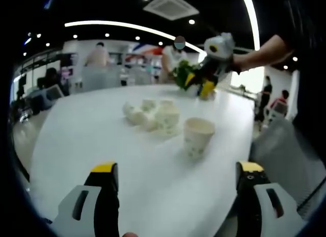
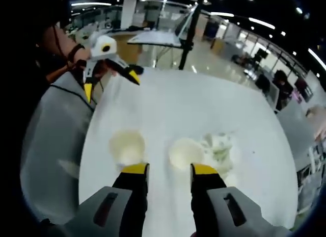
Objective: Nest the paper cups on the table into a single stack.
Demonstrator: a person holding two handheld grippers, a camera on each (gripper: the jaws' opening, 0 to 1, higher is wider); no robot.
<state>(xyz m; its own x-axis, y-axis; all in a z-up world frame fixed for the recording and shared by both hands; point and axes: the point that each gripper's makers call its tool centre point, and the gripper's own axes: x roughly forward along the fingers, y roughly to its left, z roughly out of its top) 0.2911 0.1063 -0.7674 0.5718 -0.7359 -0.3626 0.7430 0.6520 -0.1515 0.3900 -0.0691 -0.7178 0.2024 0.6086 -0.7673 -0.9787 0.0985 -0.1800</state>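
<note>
No legible text, label, brand, number or sign found in either view. The white paper cup standing upright on the white oval table carries small greenish specks on its wall, too blurred to read as lettering or pattern. The same applies to the cluster of white paper cups beyond it. Wall panels in the background of the left gripper view show colour patches only, nothing readable.
</note>
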